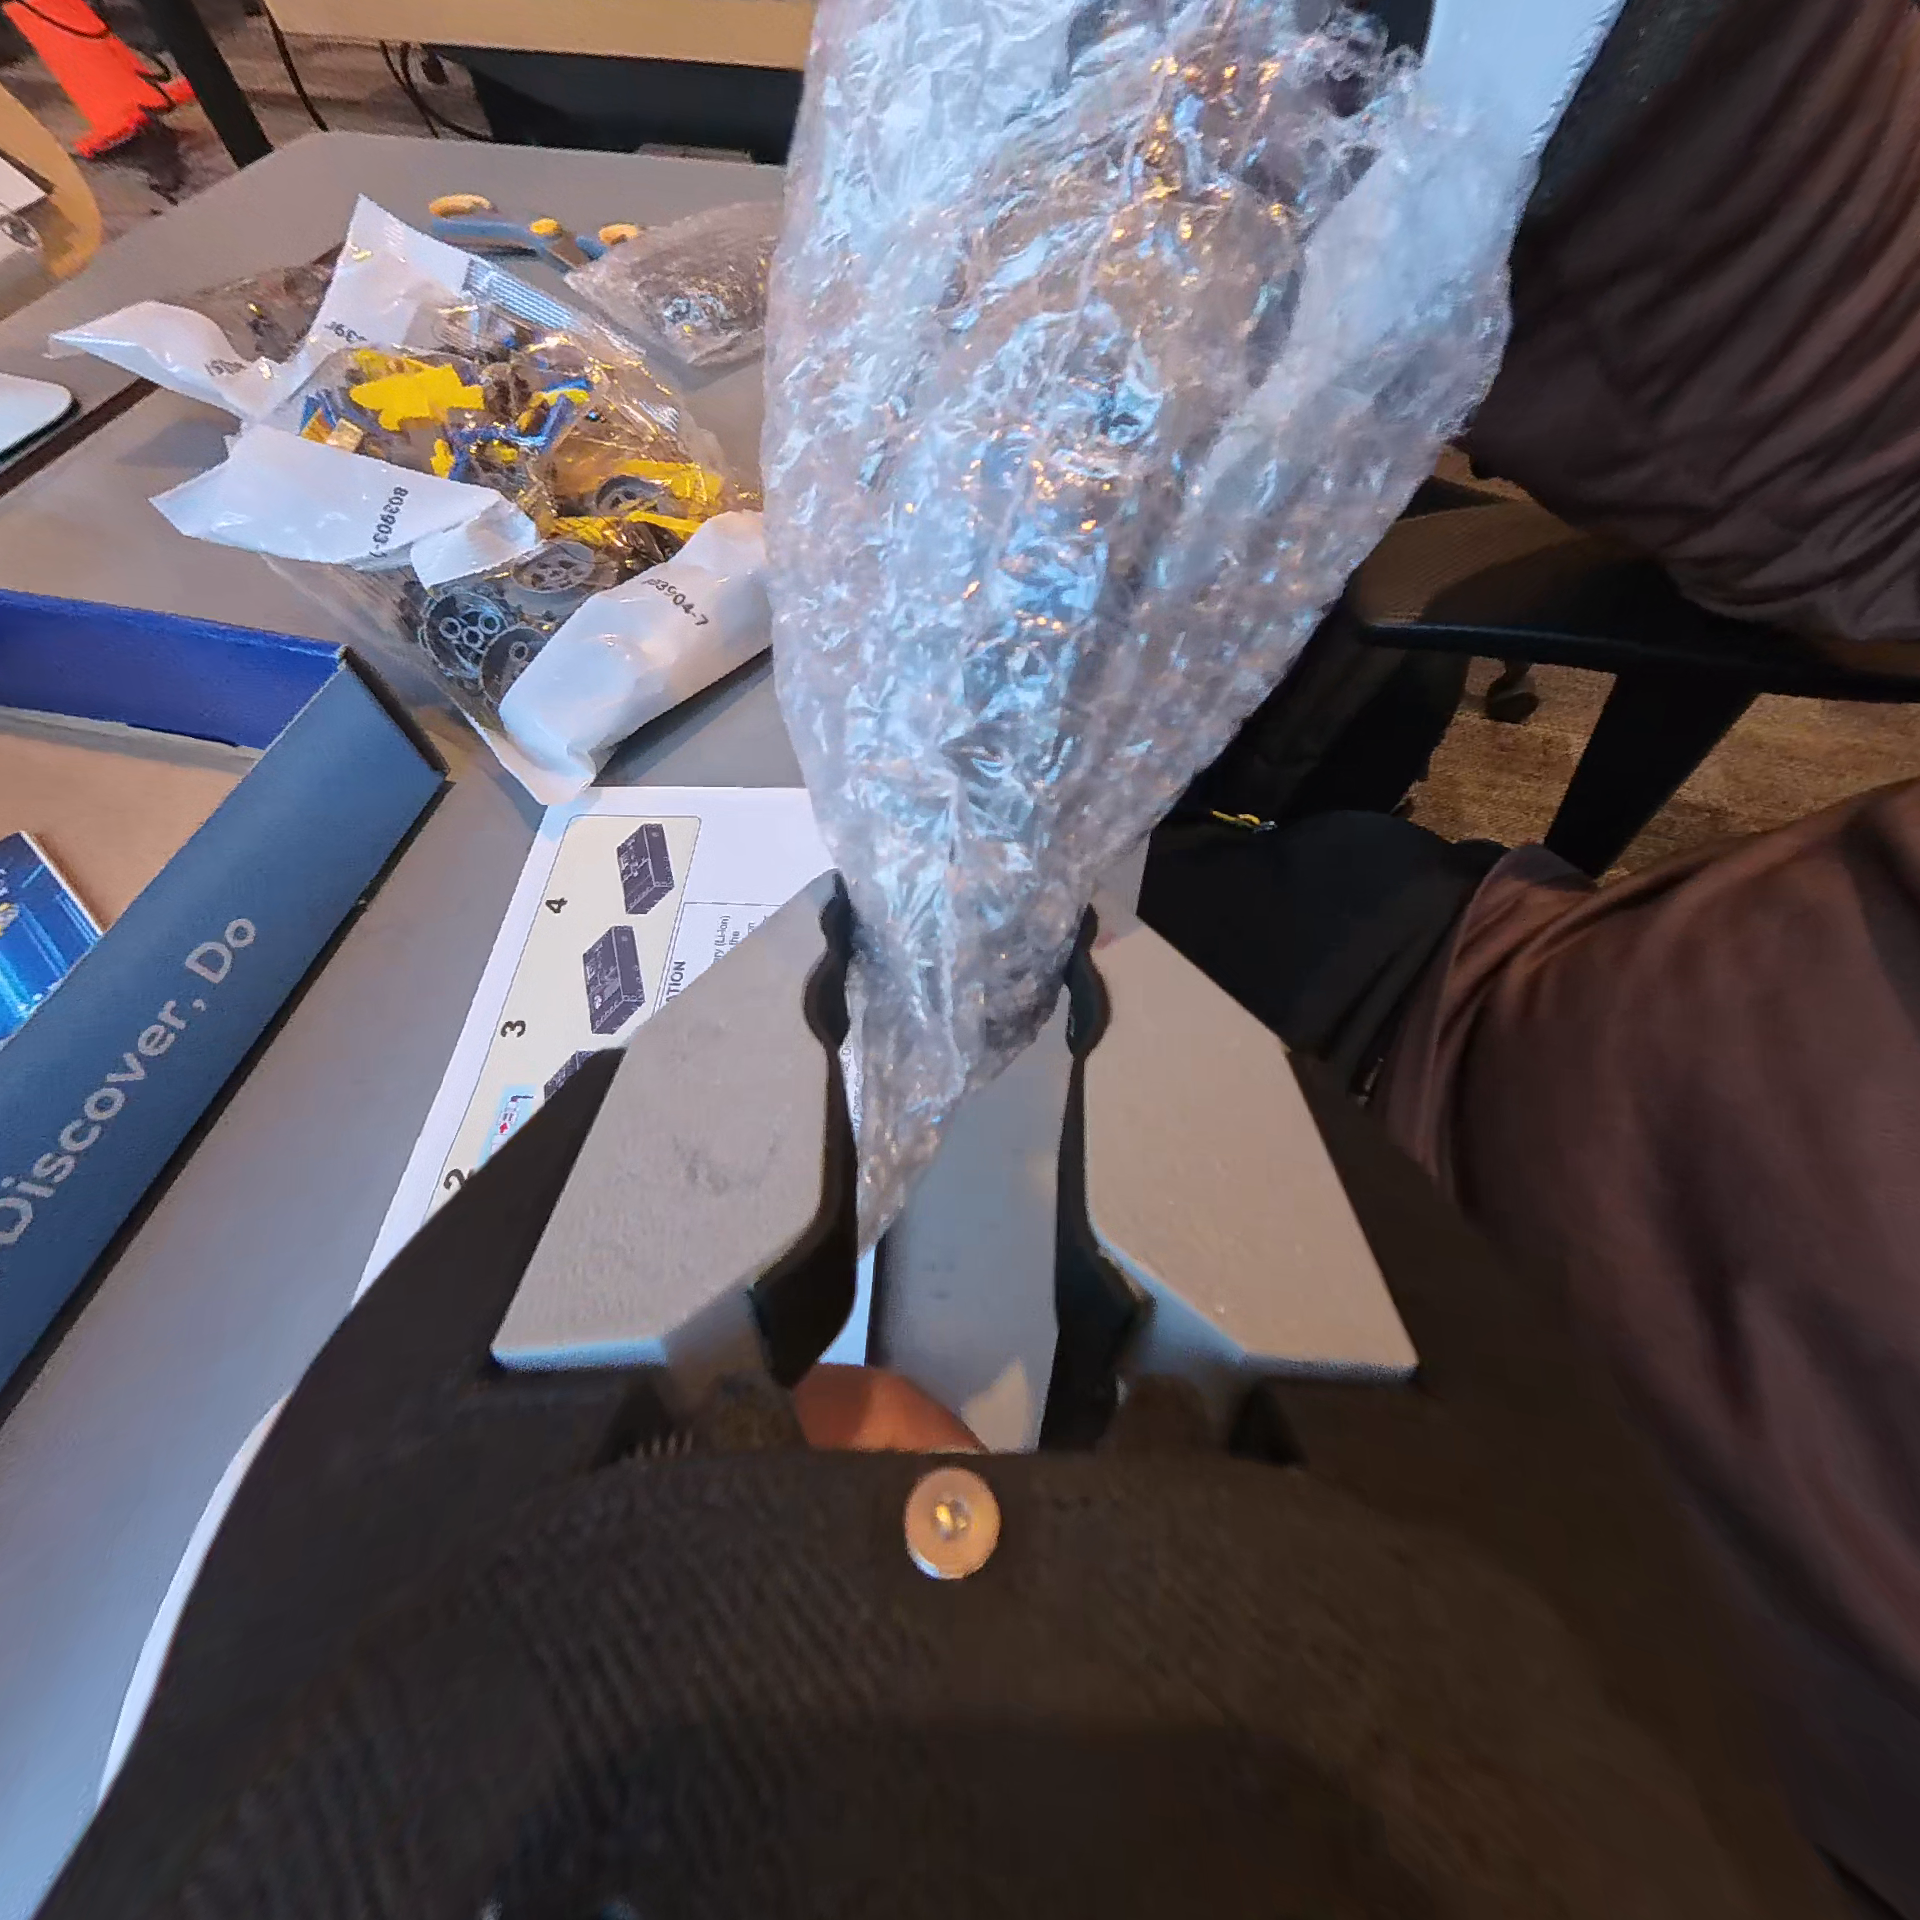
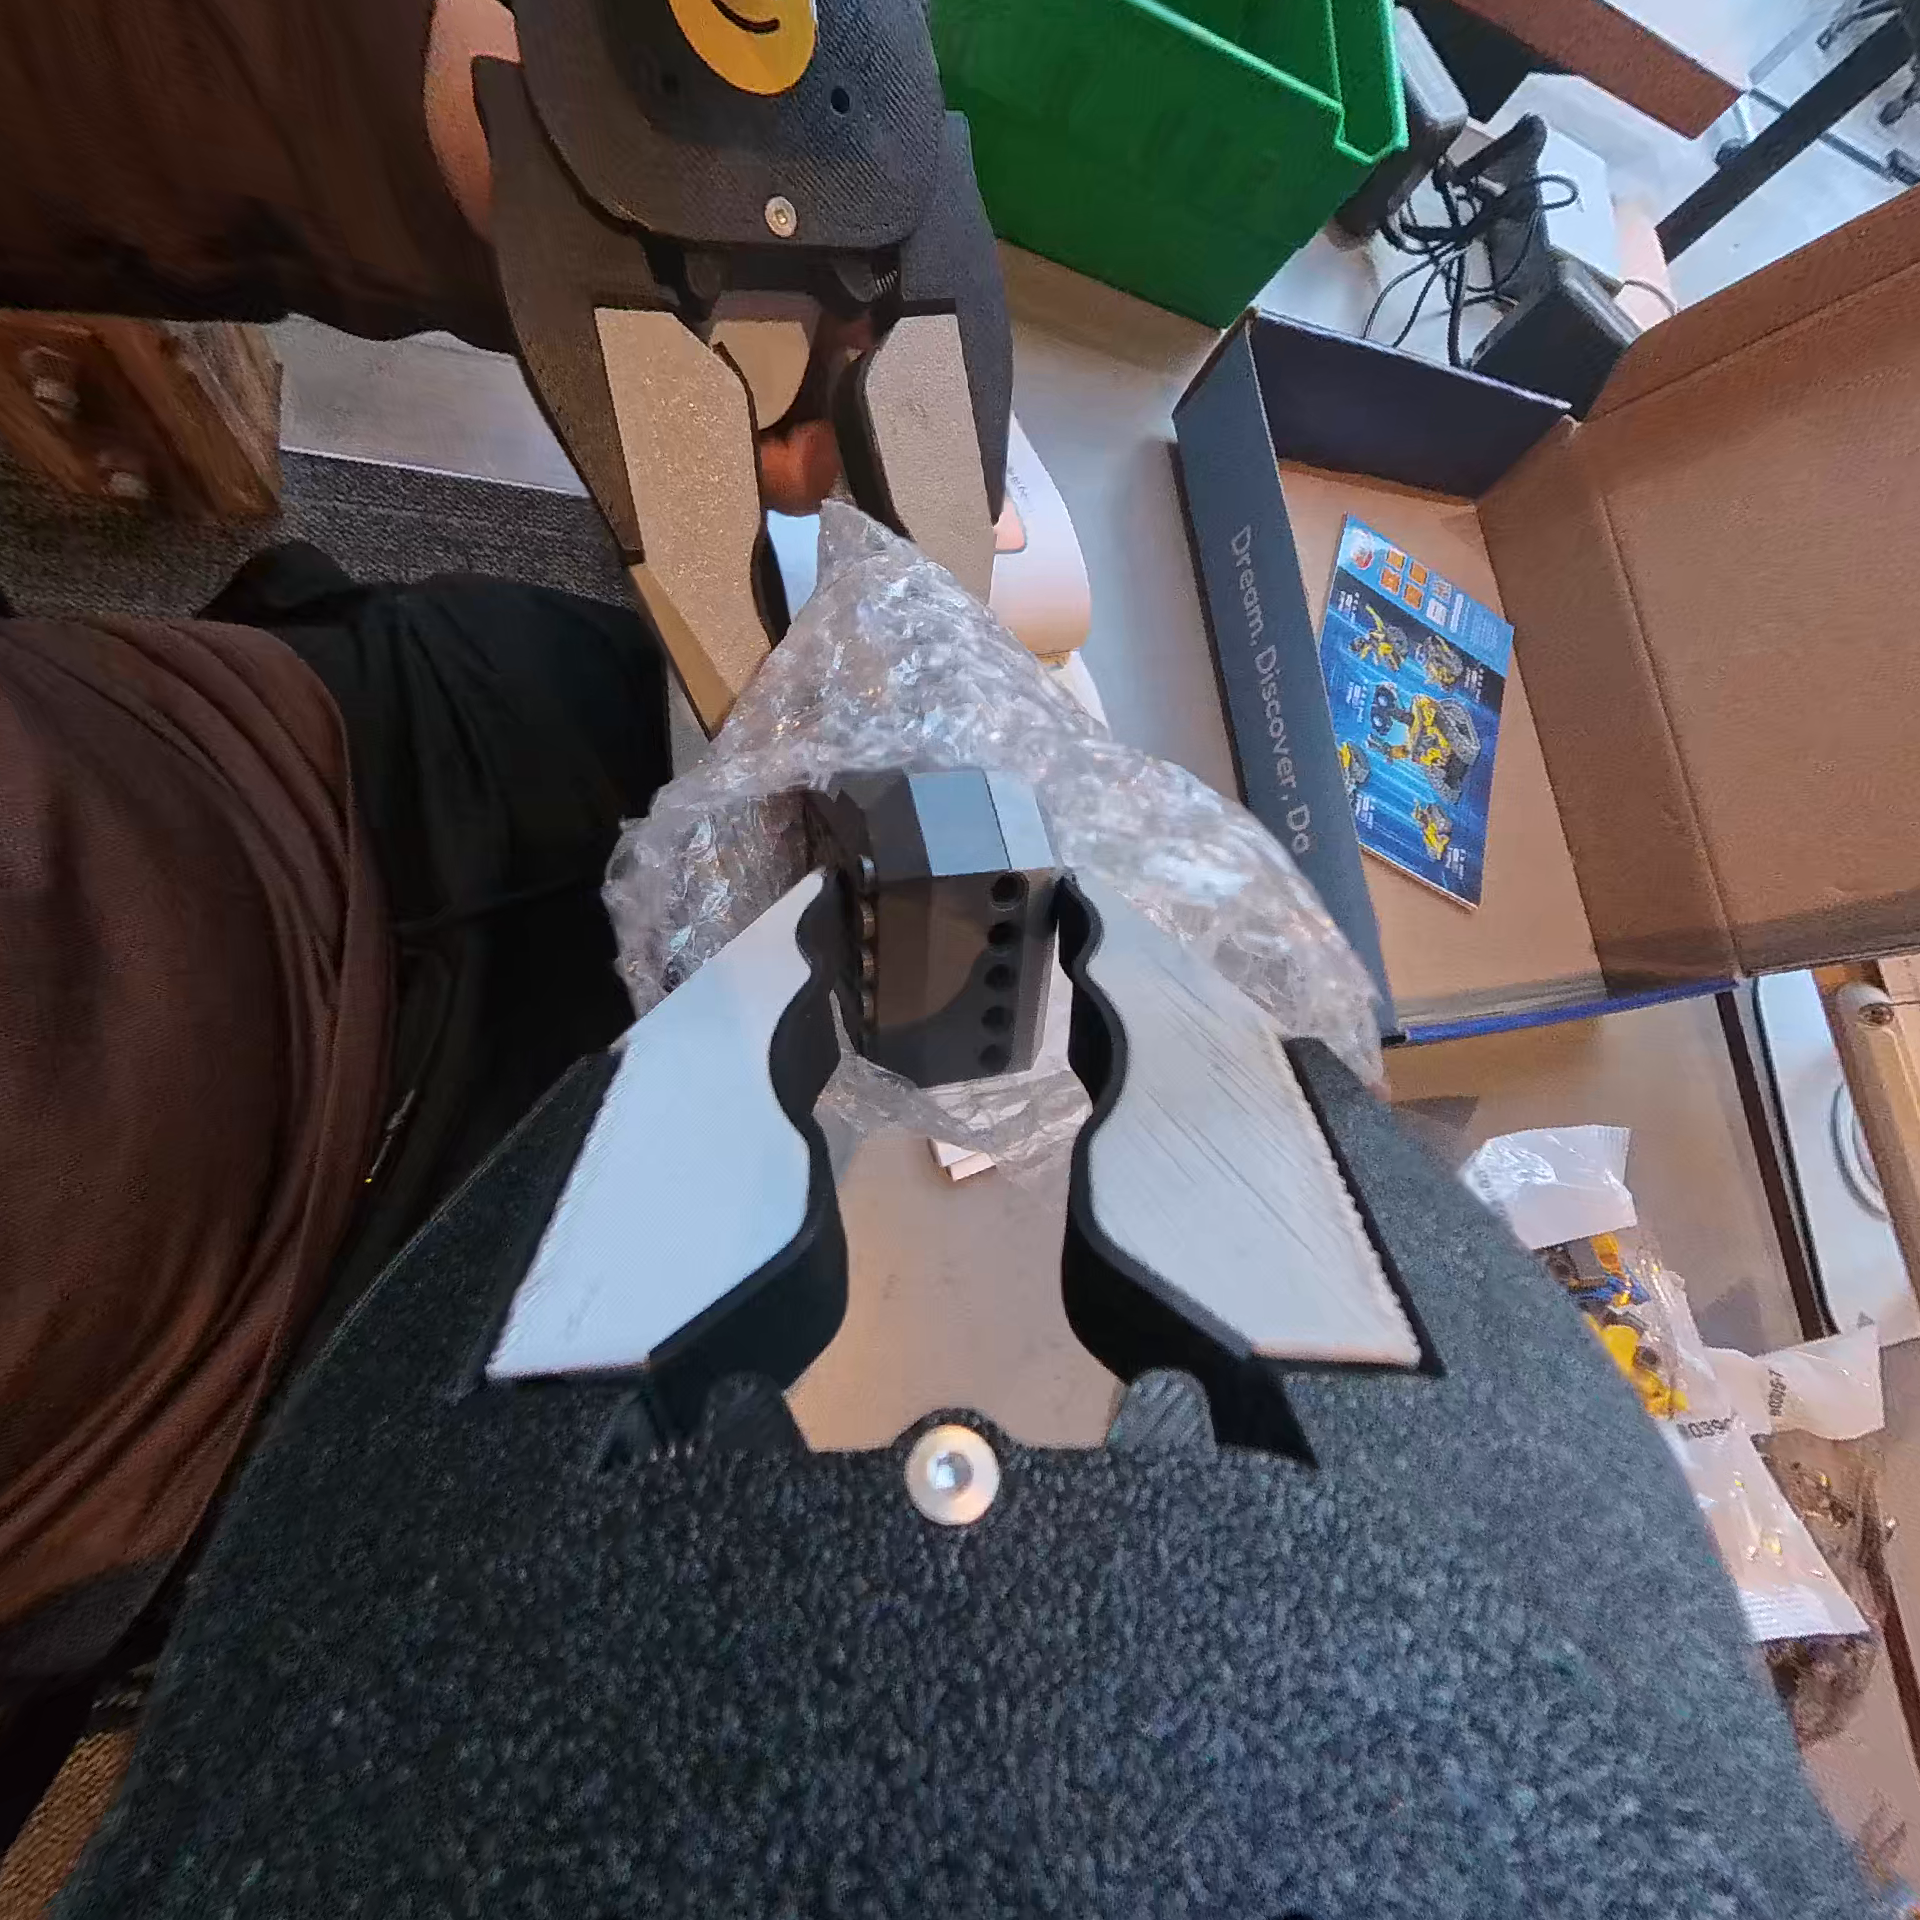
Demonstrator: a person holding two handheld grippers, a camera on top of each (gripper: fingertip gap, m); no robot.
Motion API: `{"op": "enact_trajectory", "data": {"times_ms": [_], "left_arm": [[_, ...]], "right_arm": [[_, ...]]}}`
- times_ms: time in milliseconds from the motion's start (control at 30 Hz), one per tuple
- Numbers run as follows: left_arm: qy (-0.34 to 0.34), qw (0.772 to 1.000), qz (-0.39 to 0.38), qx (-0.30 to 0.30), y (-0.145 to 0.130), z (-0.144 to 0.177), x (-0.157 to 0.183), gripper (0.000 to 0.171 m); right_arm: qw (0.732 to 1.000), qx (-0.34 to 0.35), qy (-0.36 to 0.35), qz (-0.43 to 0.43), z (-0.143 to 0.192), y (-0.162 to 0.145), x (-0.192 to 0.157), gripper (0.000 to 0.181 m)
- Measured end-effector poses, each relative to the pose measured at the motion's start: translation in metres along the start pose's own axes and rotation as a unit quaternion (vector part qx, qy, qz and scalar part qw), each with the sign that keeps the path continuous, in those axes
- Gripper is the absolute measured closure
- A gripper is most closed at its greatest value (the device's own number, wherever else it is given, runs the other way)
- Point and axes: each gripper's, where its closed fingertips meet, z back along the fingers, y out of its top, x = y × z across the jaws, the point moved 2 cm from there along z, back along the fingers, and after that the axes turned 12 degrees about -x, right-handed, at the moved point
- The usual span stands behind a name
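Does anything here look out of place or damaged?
Nothing looks damaged. The bubble wrap is crumpled and hangs in the air, pinched by the left gripper, while the right gripper clamps the dark grey block poking out of it.

Both grippers' fingers [image 1: 831,1039] clamped, facing

Each camera sits just behind its own gripper, looking along the fingers, close up. The left view faces across the surface [image 1: 665,187]; the right looks steeply down. Both share the bubble wrap [image 1: 1091,436] [image 2: 914,665] and blue box [image 1: 208,914] [image 2: 1288,665].
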Motion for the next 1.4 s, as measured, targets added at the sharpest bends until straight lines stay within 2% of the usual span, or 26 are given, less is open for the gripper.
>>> {"op": "enact_trajectory", "data": {"times_ms": [233,333,367,433,567,667,767,933,1033,1133,1233,1400], "left_arm": [[0.014,0.999,0.021,0.031,0.004,0.013,-0.011,0.137],[0.039,0.998,0.036,0.022,-0.004,0.018,-0.025,0.157],[0.051,0.998,0.042,0.018,-0.007,0.019,-0.031,0.168],[0.072,0.995,0.074,0.010,-0.014,0.021,-0.045,0.171],[0.088,0.986,0.144,0.014,-0.025,0.025,-0.065,0.171],[0.094,0.981,0.166,0.016,-0.032,0.027,-0.073,0.169],[0.092,0.982,0.167,0.015,-0.033,0.027,-0.072,0.169],[0.084,0.985,0.150,-0.006,-0.033,0.012,-0.064,0.170],[0.078,0.987,0.143,-0.016,-0.032,0.003,-0.059,0.169],[0.073,0.988,0.136,-0.022,-0.030,-0.004,-0.054,0.169],[0.071,0.989,0.129,-0.024,-0.028,-0.006,-0.048,0.169],[0.055,0.988,0.142,-0.009,-0.023,-0.013,-0.045,0.170]], "right_arm": [[0.999,0.026,-0.025,-0.011,0.019,0.000,0.013,0.144],[0.998,0.040,-0.050,-0.020,0.030,0.000,0.023,0.144],[0.997,0.046,-0.064,-0.024,0.035,0.000,0.028,0.144],[0.993,0.055,-0.102,-0.037,0.048,-0.001,0.040,0.144],[0.974,0.048,-0.213,-0.067,0.077,-0.011,0.069,0.144],[0.954,0.051,-0.280,-0.098,0.107,-0.030,0.085,0.144],[0.928,0.028,-0.344,-0.141,0.142,-0.082,0.102,0.144],[0.859,-0.053,-0.470,-0.197,0.203,-0.212,0.125,0.144],[0.833,-0.101,-0.499,-0.217,0.209,-0.287,0.125,0.144],[0.818,-0.169,-0.506,-0.214,0.188,-0.352,0.115,0.144],[0.805,-0.218,-0.517,-0.193,0.167,-0.392,0.099,0.145],[0.784,-0.263,-0.550,-0.117,0.163,-0.415,0.113,0.145]]}}
